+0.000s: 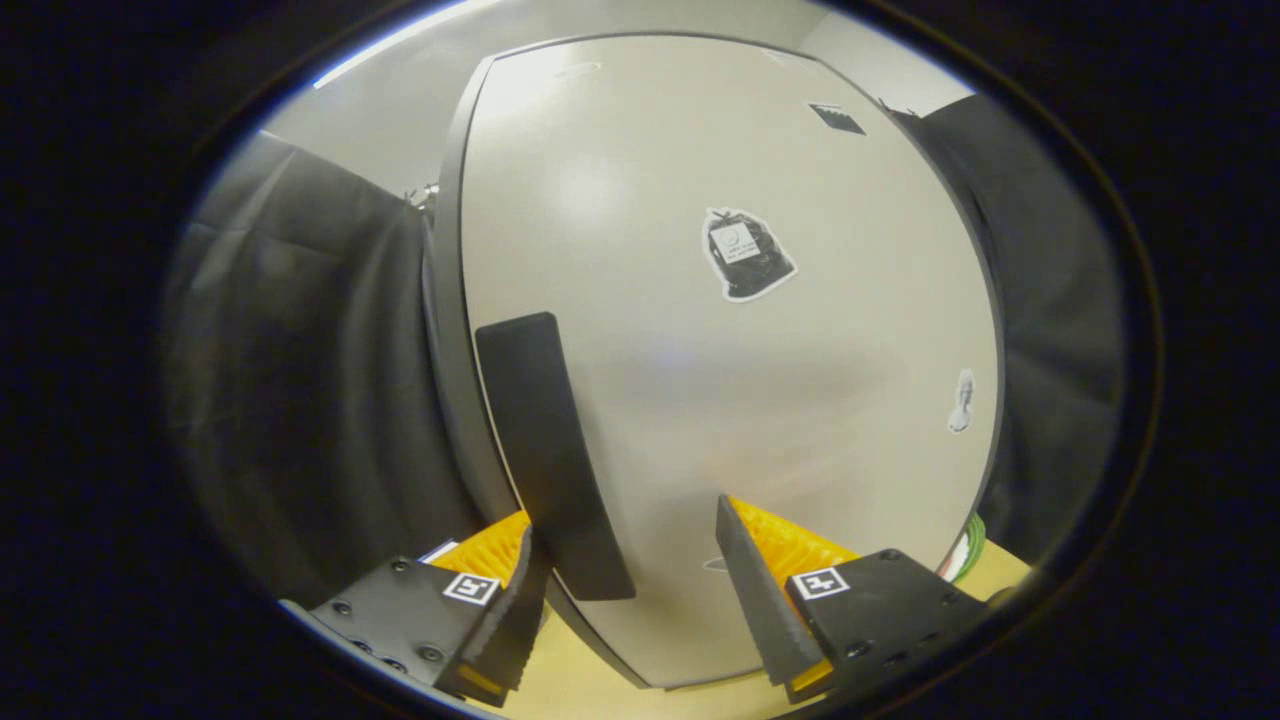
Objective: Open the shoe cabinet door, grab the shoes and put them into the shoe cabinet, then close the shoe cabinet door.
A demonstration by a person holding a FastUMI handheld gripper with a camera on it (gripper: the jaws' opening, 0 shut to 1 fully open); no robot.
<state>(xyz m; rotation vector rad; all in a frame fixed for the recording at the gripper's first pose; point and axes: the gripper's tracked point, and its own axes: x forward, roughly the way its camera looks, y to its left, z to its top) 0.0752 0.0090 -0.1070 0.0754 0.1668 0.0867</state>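
Cabinet door [700, 400] fills most of the gripper view; cabinet interior and shoes are hidden behind it. Lower end of the dark handle [550, 450] is partly covered by the left finger at 7 o'clock. Gripper [630, 590] fingers are spread apart, their bases cut off at 6 o'clock. Sticker [745, 252] print at 1 o'clock is too small to be read. Small mark [962, 402] at 3 o'clock is blurred, unidentified. Coloured object [968, 550] at 4 o'clock is mostly hidden by the door edge.

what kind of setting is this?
Likely a staged recording booth: black cloth hangs beside a pale cabinet door with a dark handle, standing on a wood-look surface. The tool is open at the handle.
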